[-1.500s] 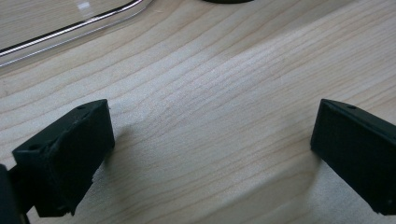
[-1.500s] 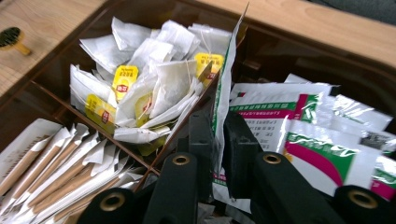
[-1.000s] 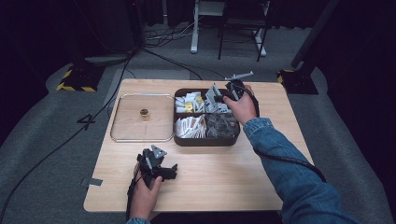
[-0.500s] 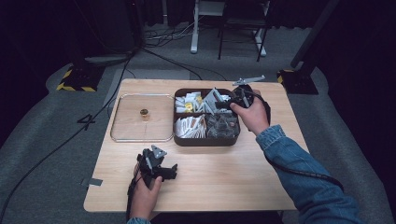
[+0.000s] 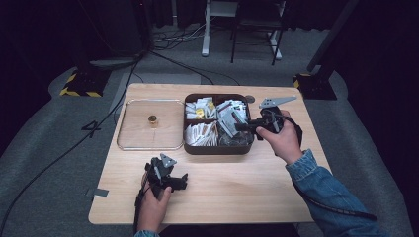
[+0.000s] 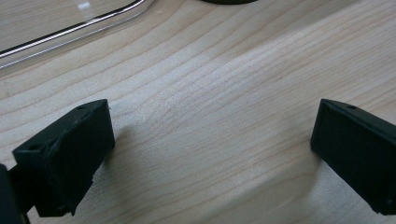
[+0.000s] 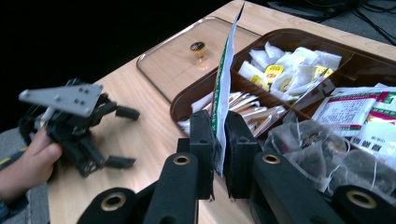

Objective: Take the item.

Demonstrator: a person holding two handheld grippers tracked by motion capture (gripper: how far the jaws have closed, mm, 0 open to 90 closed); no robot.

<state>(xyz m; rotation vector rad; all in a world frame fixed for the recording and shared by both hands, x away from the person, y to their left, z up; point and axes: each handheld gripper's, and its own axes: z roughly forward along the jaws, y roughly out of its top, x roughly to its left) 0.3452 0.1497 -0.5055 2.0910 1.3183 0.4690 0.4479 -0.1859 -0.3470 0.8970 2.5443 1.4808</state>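
A brown divided box (image 5: 217, 149) stands mid-table, full of sachets and tea bags. My right gripper (image 5: 239, 127) hovers over the box's right side. In the right gripper view its jaws (image 7: 218, 123) are shut on a white and green sachet (image 7: 224, 84), seen edge-on and upright above the box rim (image 7: 187, 100). My left gripper (image 5: 182, 181) rests low on the bare wood near the front edge, pointing right. In the left gripper view it (image 6: 212, 135) stands open with nothing between its pads.
A clear lid (image 5: 136, 133) with a small gold knob (image 5: 152, 119) lies flat left of the box. Dark mesh bags (image 7: 327, 154) and paper sticks (image 7: 252, 112) fill the box's near compartments. Bare table (image 5: 237, 187) spreads in front of the box.
My right gripper has drawn back to the right from over the box's middle, with the sachet in its jaws. The left gripper has stayed put.
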